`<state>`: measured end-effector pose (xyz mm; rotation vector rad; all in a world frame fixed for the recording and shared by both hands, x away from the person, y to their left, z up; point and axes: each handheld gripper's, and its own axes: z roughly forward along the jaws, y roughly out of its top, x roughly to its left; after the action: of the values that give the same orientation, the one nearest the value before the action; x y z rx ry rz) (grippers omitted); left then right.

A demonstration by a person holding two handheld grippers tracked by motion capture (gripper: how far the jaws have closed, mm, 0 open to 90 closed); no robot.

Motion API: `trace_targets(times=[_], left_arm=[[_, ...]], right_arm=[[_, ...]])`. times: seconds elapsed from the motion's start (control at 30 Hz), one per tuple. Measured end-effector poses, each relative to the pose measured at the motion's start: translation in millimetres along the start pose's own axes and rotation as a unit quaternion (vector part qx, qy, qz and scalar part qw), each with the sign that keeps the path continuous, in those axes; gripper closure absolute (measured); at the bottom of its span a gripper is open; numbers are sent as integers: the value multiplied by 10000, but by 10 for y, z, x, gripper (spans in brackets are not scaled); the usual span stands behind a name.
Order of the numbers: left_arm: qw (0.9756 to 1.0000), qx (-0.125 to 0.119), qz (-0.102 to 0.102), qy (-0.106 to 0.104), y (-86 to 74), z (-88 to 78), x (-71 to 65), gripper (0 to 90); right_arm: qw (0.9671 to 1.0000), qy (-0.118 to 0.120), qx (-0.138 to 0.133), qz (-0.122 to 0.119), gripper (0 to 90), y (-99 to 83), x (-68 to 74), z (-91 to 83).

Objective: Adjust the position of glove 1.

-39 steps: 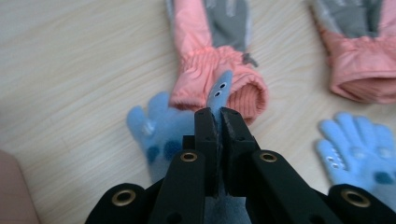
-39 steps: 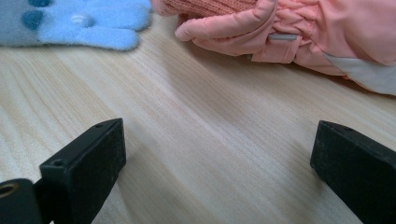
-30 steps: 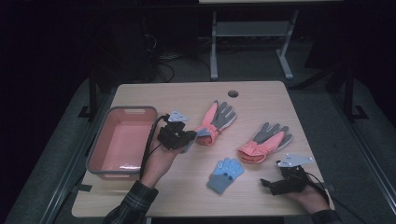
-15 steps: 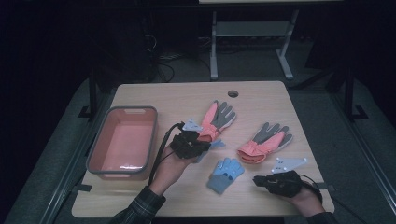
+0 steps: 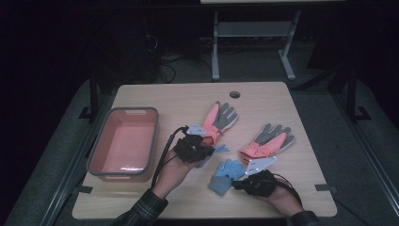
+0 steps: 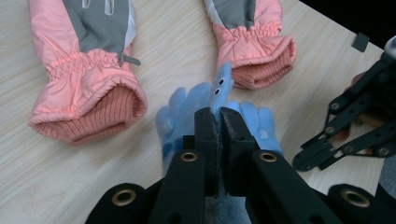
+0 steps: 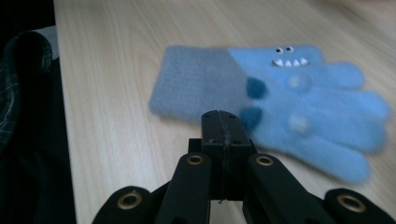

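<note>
- The left gripper (image 6: 218, 122) pinches a blue glove (image 6: 219, 86) between its jaws and holds it just above the table (image 5: 179, 99), near the cuffs of two pink gloves (image 6: 88, 88).
- The right gripper (image 7: 223, 122) has just been closing; its jaws are pressed together with nothing between them.
- A second blue glove (image 7: 280, 98) lies flat on the table, just beyond the right gripper's tips.
- A pink bin (image 5: 123, 146) stands at the table's left.

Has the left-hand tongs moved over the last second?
Yes. The left tongs, shut on a small fuzzy blue glove, shifted rightward across the table, away from the pink plastic bin and toward the nearer pink-and-grey padded glove.
</note>
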<state>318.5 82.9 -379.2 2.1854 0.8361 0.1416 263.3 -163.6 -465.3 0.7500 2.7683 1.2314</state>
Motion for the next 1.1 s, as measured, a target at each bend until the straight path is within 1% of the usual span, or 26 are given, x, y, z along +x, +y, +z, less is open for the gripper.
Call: trace_targets(times=[0.03,0.07,0.33,0.43,0.5,0.53,0.6,0.7,0.73,0.77,0.83,0.93,1.03,1.07,1.1], left_arm=[[10000,15,3,-9,-2,3,0,864],[10000,15,3,-9,-2,3,0,864],[10000,31,-8,-24,-19,28,10,864],[10000,66,48,-17,-19,41,7,864],[9999,11,104,-33,-19,60,-3,864],[9999,7,155,-22,-18,64,-4,864],[9998,23,197,-19,-21,88,-9,864],[9997,64,198,-102,-34,140,-26,864],[9996,82,254,-108,-37,148,-30,864],[9995,90,272,-144,-43,163,-51,864],[9993,94,307,-184,-52,186,-88,864],[9991,101,350,-201,-65,221,-128,864],[9989,147,376,-221,-80,273,-160,864],[9990,154,355,-224,-84,290,-170,864],[9987,206,394,-247,-91,307,-180,864]], right_arm=[[10000,53,2,-17,900,44,3,59],[10000,53,2,-17,900,44,3,59],[9999,89,40,-101,900,212,2,270],[9999,97,65,-100,900,237,0,320],[9998,68,55,-168,900,249,-10,334],[9999,83,23,-109,900,253,4,321],[9999,61,-3,-122,900,245,5,281],[9999,-64,-90,-92,873,197,-20,126],[9999,-106,-124,-54,865,170,-31,68],[9998,-131,-153,-21,856,146,-43,24],[9994,-261,-201,70,823,53,-91,-107],[9986,-400,-226,248,772,-61,-172,-252],[9973,-515,-301,422,723,-137,-232,-365],[9970,-561,-326,420,720,-163,-251,-391],[9968,-568,-319,462,711,-178,-255,-410]])
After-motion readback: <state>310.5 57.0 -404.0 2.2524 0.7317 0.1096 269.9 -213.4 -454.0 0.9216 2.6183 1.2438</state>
